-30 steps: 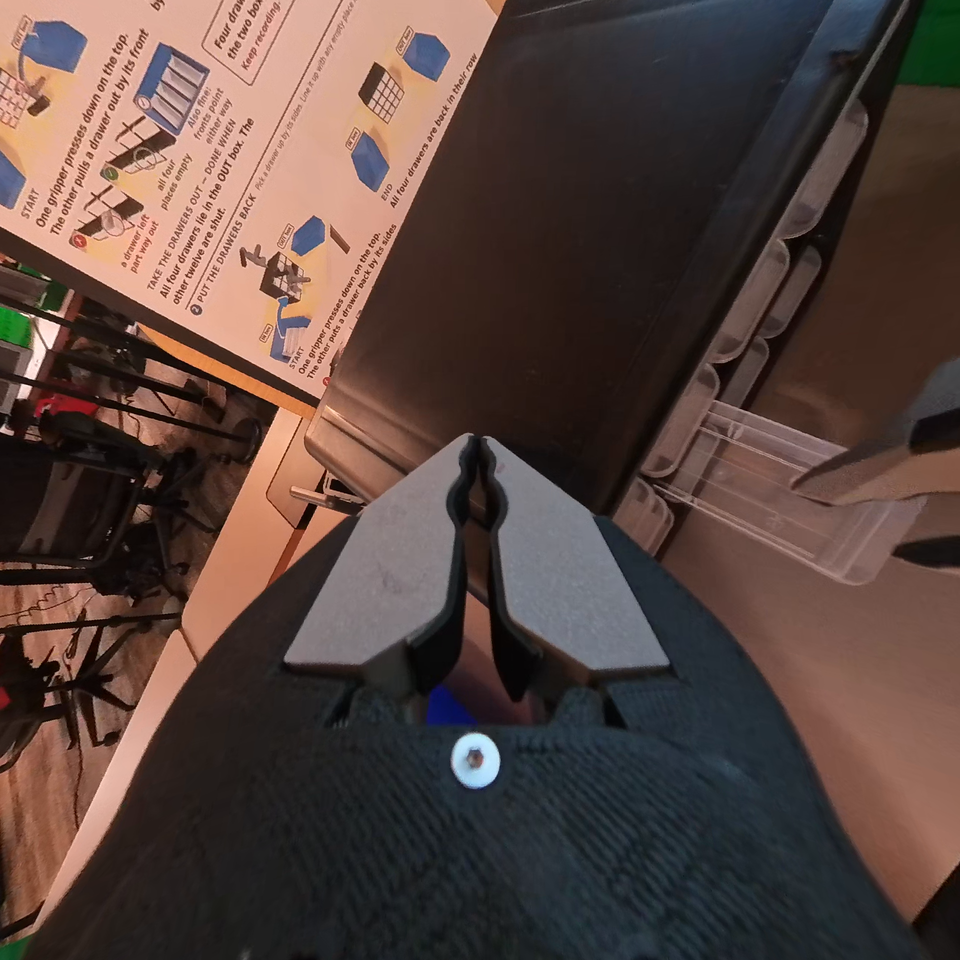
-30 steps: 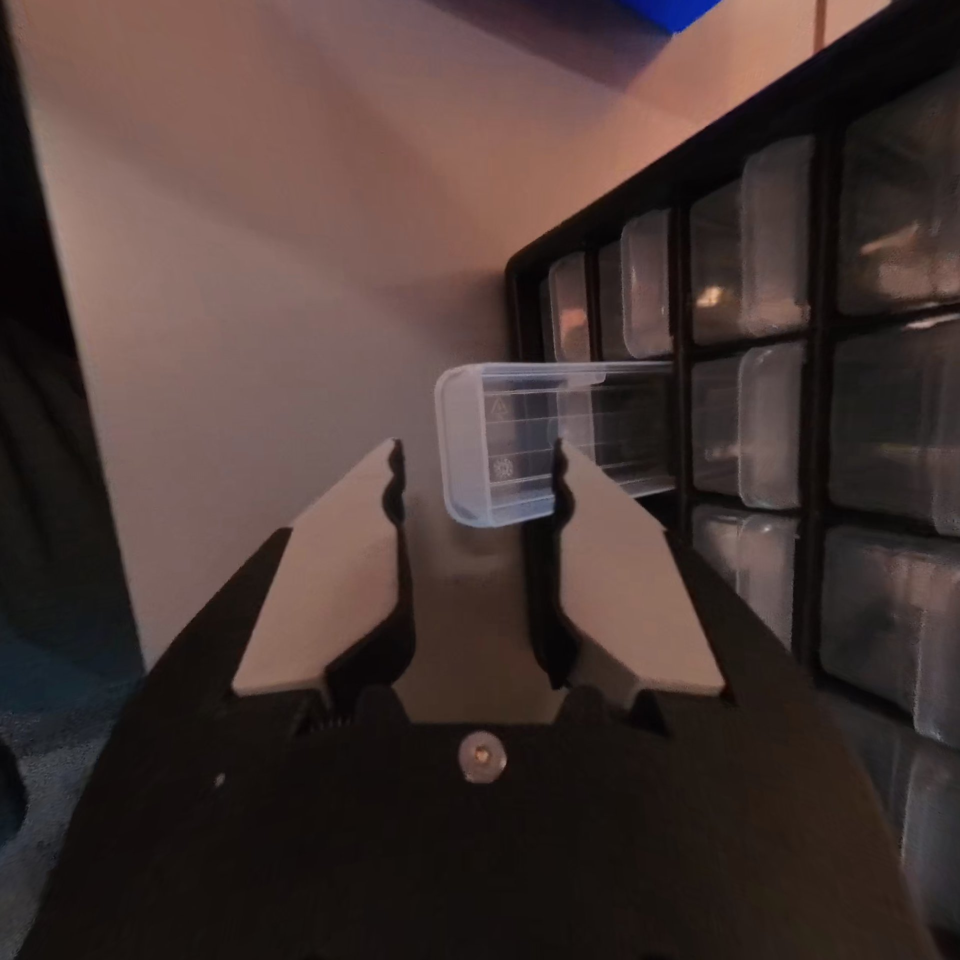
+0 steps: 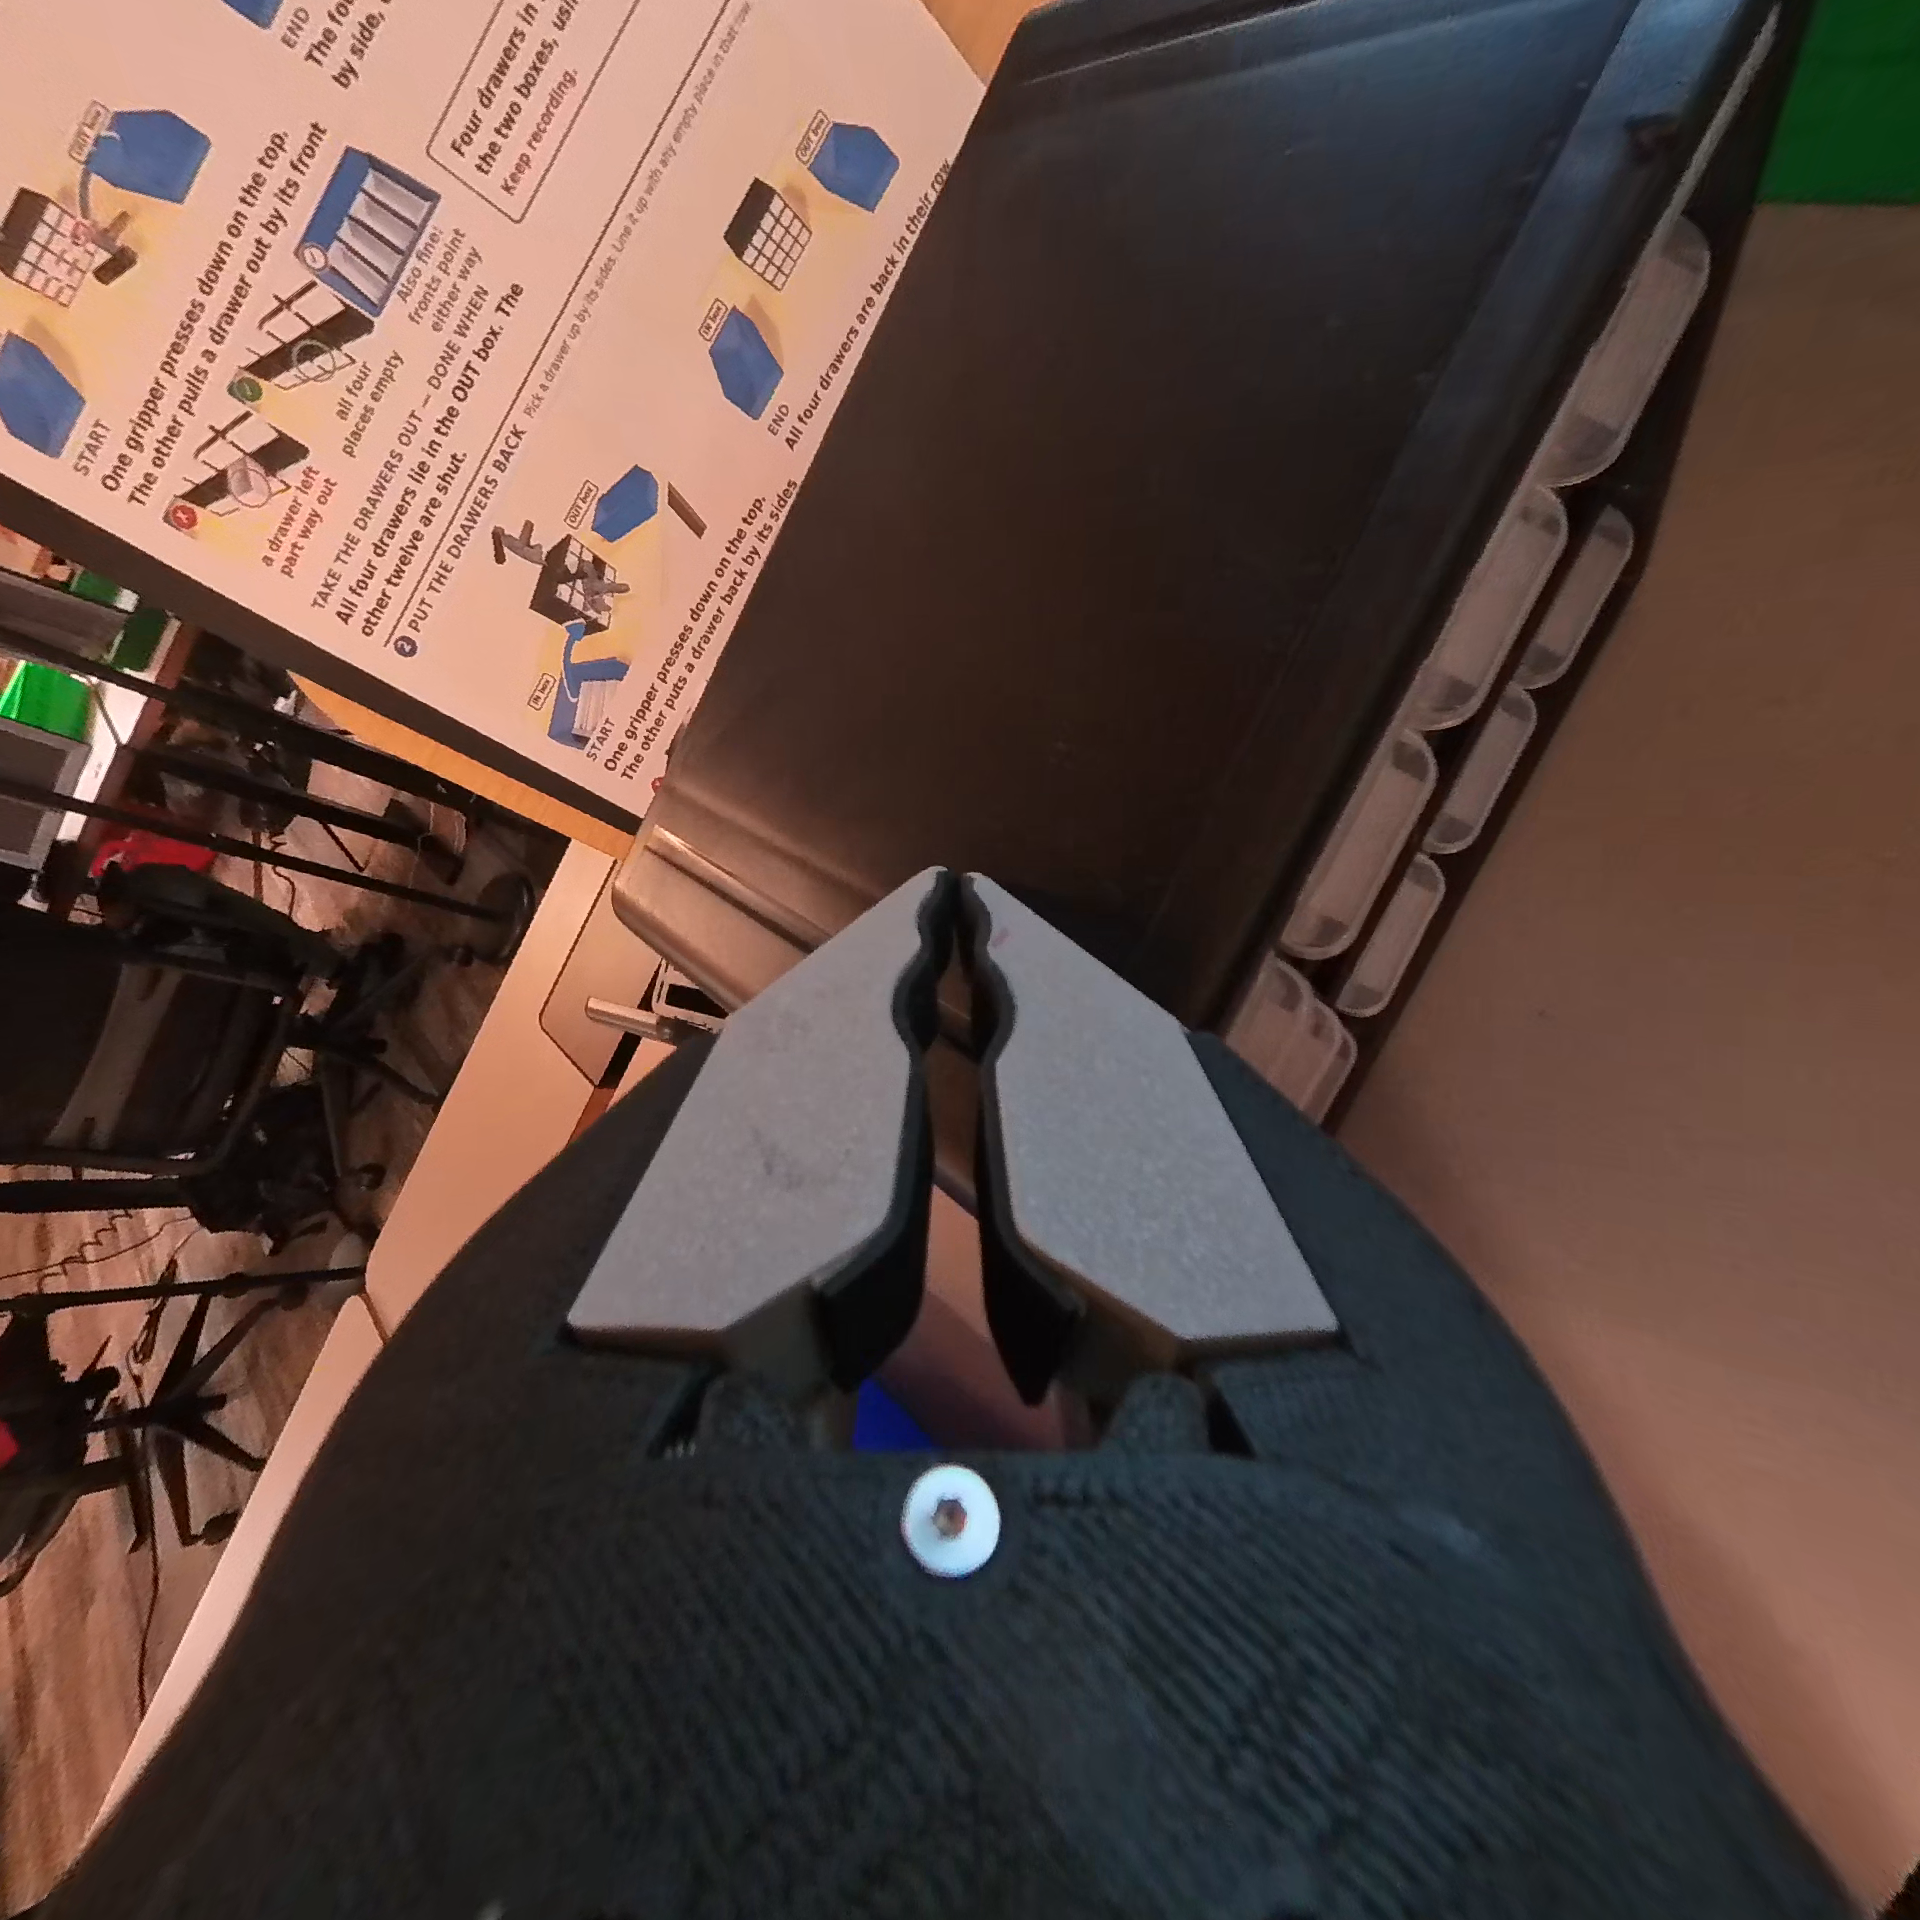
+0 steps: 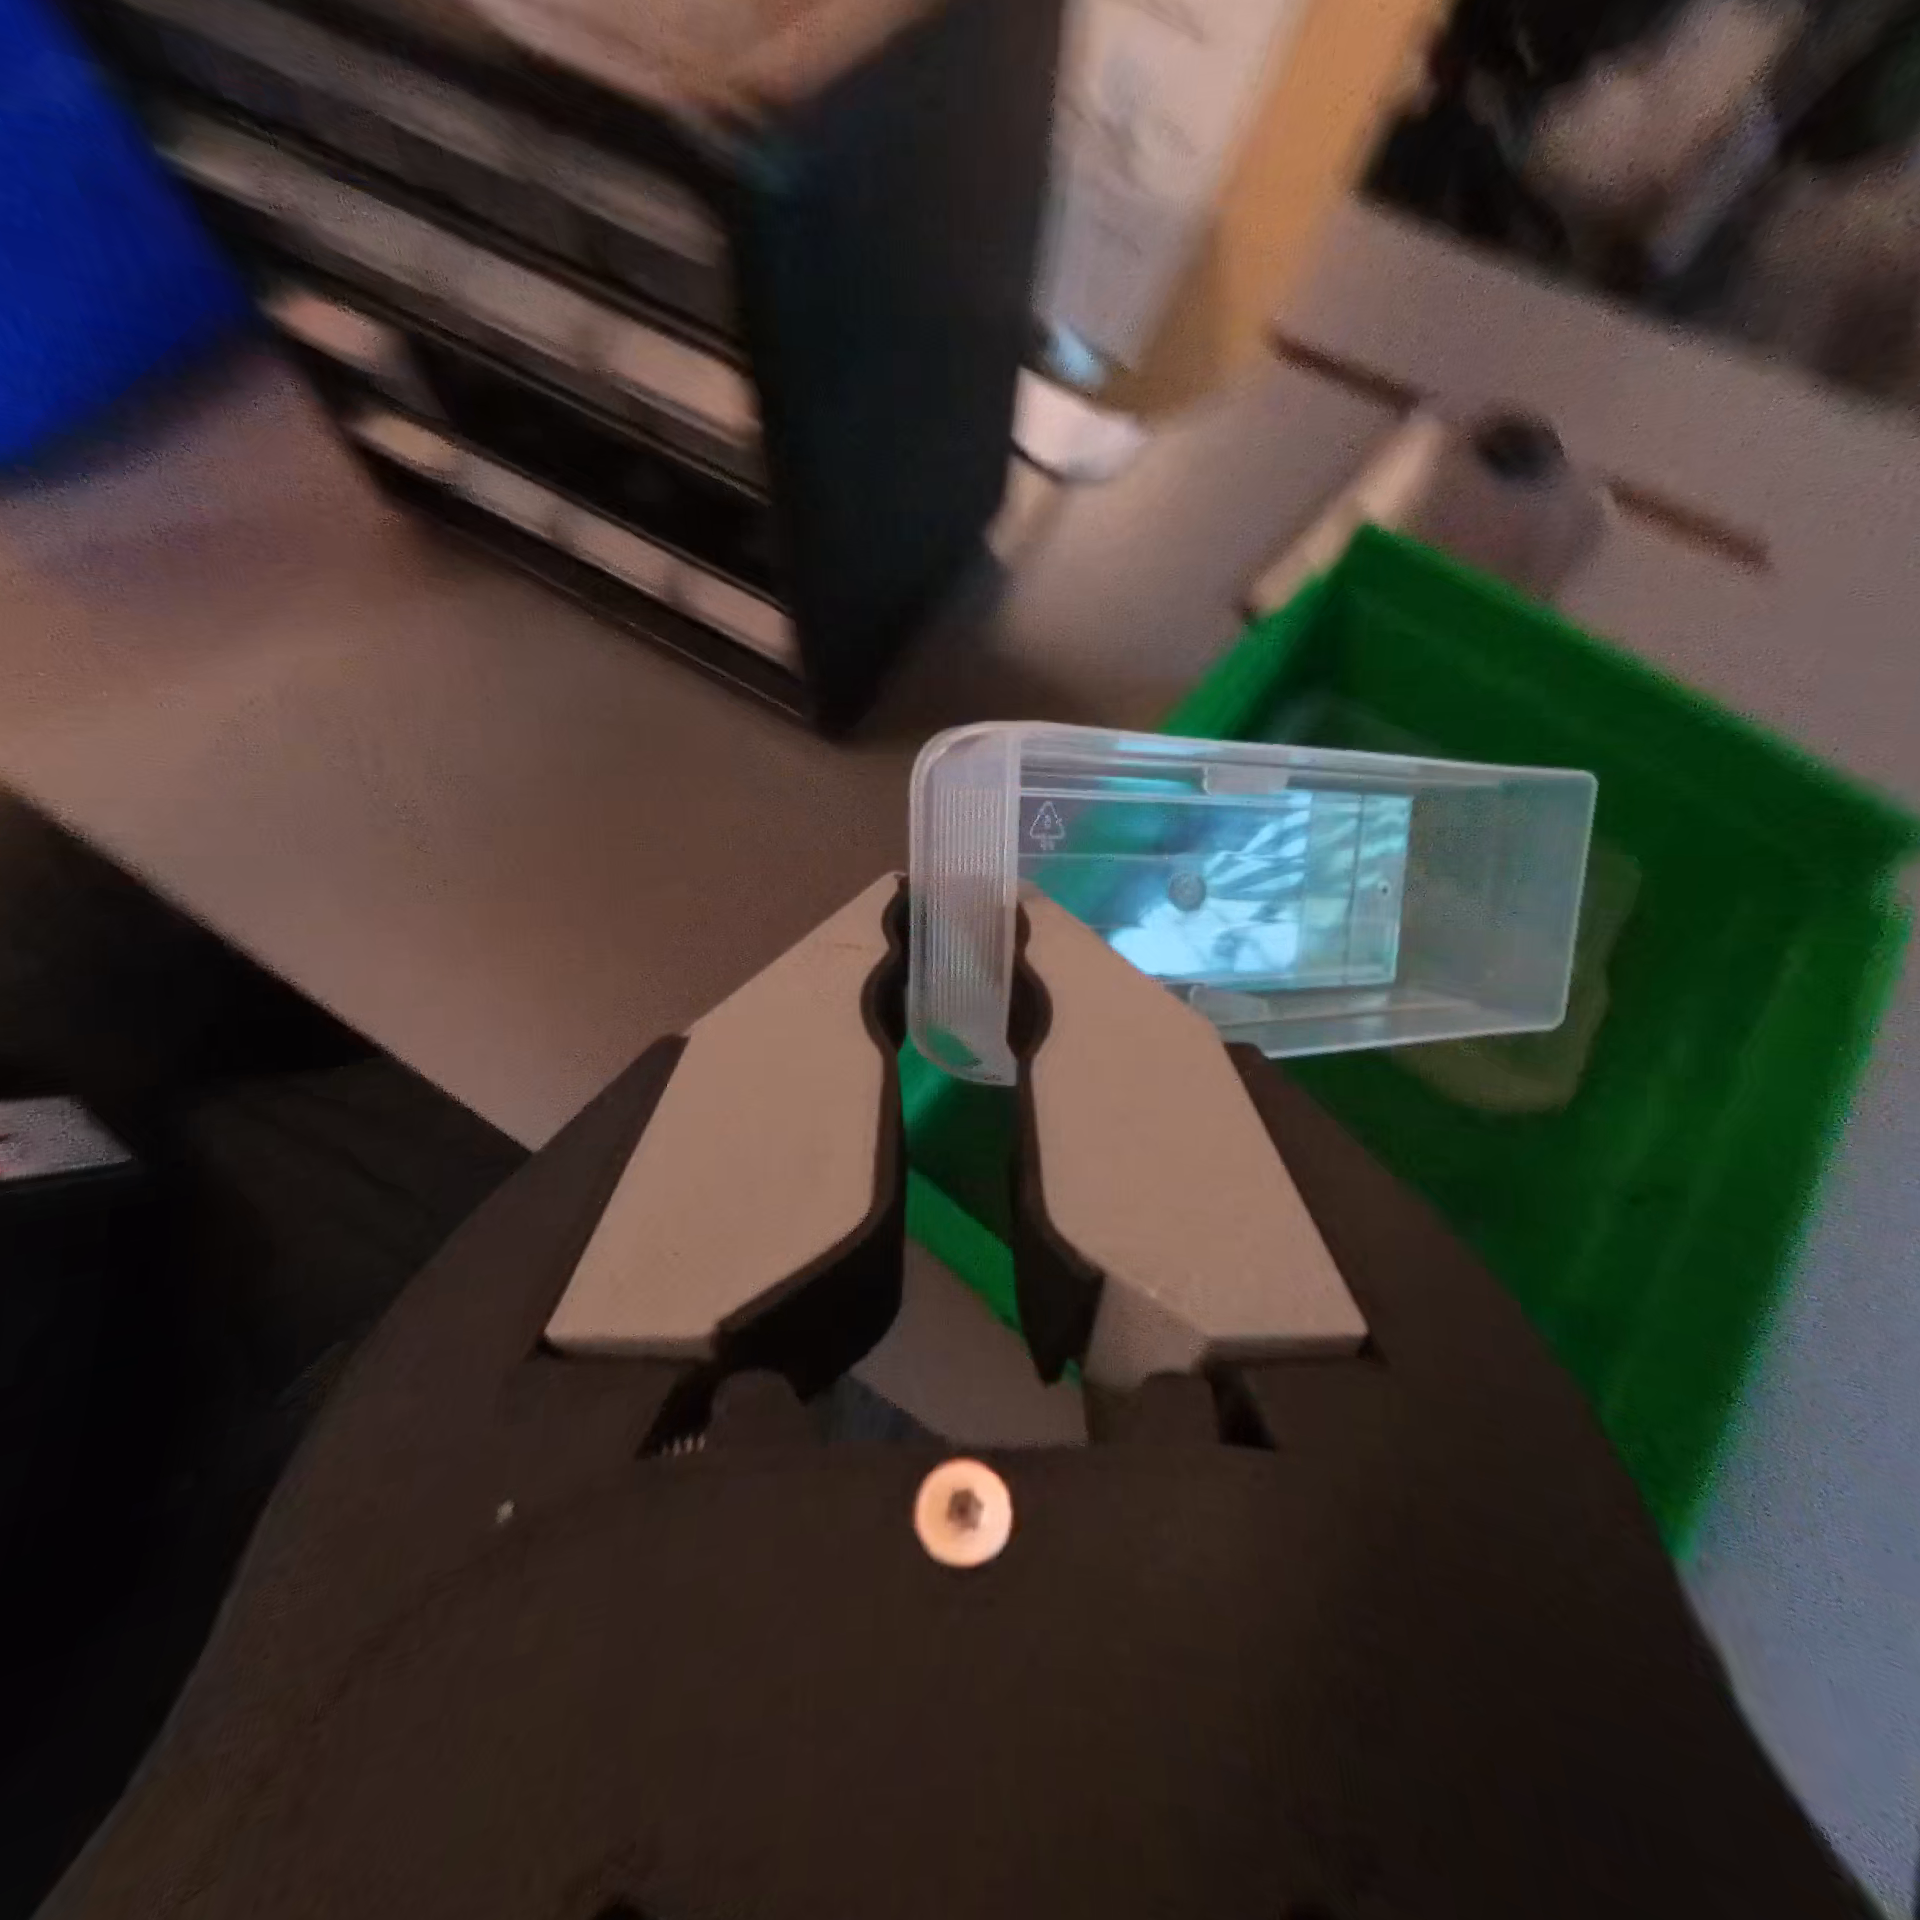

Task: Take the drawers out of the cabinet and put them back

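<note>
Right gripper is pinching the clear drawer by its front above the green bin; left gripper, jaws pressed together, is sitting atop the black cabinet.

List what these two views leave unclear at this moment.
- Left view: whether the left gripper touches the cabinet; its own fingers hide the contact.
- Right view: cabinet slots, motion-blurred.
- Right view: bin contents, behind the drawer the right gripper holds.
</note>
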Action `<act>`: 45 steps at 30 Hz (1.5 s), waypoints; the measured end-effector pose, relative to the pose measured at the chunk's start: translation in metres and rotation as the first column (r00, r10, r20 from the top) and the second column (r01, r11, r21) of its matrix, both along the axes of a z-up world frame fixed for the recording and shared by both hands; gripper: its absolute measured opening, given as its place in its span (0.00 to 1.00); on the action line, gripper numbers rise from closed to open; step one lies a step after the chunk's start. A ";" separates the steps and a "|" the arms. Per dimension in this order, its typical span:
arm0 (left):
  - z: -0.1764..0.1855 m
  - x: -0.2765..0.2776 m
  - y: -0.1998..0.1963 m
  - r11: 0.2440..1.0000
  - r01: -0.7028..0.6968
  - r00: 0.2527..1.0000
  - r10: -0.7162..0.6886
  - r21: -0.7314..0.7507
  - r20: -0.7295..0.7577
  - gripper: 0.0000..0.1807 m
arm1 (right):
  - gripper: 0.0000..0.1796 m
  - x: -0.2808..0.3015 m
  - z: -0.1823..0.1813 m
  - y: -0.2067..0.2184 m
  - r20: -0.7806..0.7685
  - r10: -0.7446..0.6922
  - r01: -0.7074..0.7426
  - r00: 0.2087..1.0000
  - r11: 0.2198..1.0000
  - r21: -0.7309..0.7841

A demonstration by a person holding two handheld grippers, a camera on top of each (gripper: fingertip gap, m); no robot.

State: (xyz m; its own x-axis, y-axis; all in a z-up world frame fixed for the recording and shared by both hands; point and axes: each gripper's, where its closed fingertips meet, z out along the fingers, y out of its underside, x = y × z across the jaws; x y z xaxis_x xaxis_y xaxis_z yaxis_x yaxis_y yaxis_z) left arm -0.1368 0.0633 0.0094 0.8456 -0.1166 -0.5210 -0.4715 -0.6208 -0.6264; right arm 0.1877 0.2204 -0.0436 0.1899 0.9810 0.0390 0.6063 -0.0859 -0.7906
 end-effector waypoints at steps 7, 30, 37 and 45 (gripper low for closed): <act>0.000 0.000 0.000 1.000 0.005 1.000 -0.005 -0.003 -0.024 0.00 | 0.07 0.002 -0.101 0.056 0.343 -0.241 0.281 0.908 0.957 -0.071; 0.000 0.000 0.000 1.000 -0.005 1.000 0.005 0.005 -0.013 0.00 | 0.35 -0.195 -0.007 -0.211 -0.395 0.310 -0.416 0.865 0.883 -0.218; 0.000 0.000 0.000 0.999 -0.044 0.998 0.044 -0.003 -0.052 0.00 | 0.35 -0.285 -0.063 -0.224 -0.486 0.092 -0.368 0.869 0.777 -0.511; 0.000 0.000 0.000 0.999 -0.037 0.999 0.037 0.003 -0.019 0.00 | 0.09 -0.301 -0.063 -0.201 -0.560 -0.141 -0.386 0.816 0.589 -0.710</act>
State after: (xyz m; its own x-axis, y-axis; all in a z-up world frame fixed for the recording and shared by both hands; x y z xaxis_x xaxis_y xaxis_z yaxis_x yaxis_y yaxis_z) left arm -0.1370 0.0633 0.0094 0.8390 -0.0845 -0.5376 -0.4606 -0.6363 -0.6188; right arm -0.1130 0.0198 -0.1063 -0.2067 0.5819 -0.7865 0.1877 -0.7654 -0.6156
